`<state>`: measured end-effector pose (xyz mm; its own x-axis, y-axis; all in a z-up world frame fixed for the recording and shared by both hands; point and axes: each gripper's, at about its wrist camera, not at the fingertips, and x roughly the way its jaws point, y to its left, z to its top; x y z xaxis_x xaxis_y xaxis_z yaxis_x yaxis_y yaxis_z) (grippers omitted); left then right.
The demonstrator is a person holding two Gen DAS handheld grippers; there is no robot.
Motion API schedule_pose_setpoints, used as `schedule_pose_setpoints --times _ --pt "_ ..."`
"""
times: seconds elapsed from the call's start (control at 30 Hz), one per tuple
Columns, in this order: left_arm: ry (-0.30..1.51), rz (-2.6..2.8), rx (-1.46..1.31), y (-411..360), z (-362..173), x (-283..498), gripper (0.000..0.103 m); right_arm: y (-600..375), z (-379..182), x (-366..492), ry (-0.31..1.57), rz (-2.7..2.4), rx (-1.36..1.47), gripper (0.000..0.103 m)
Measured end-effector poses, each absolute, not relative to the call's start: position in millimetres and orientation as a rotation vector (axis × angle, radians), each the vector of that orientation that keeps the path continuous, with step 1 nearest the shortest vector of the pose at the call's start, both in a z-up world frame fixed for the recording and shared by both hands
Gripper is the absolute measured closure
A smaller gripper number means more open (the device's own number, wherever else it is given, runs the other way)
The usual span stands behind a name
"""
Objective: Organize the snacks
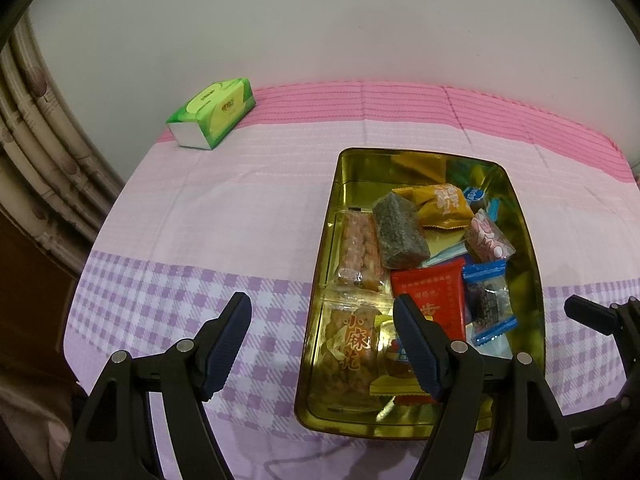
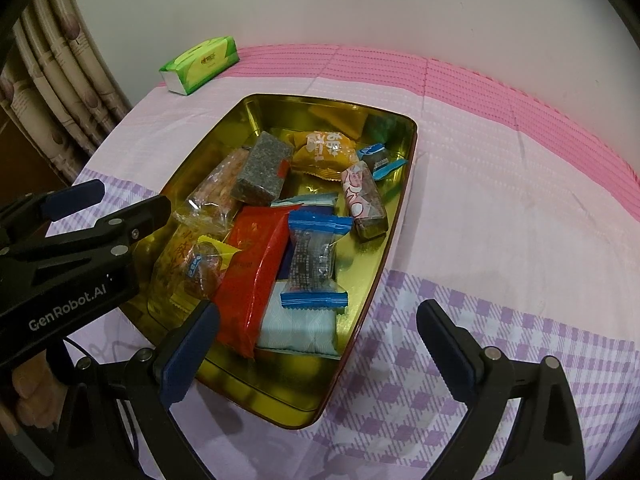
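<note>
Snacks (image 2: 264, 216) fill the tin (image 2: 224, 384) on the cloth (image 2: 500, 200); left gripper (image 1: 322, 320) and right gripper (image 2: 318, 326) hover over its near end, fingers apart and empty, seemingly poised to pick.

Shallow rectangular gold metal tin (image 2: 224, 396), lid off, flat on the cloth. Contents, loosely heaped: flat red foil packet (image 2: 252, 272), clear blue-ended sweet (image 2: 314, 258) on a pale blue packet (image 2: 296, 328), dark seeded bar (image 2: 260, 174), orange pouch (image 2: 324, 152).
</note>
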<state>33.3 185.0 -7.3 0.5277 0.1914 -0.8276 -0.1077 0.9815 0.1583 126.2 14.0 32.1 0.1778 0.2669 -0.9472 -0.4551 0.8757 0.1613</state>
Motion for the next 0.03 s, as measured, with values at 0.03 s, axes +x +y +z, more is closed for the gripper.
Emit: schedule_pose_setpoints --times 0.03 --pt "1.002 0.177 0.092 184.7 -7.4 33.6 0.029 13.9 32.2 126.2 1.296 0.514 -0.172 0.005"
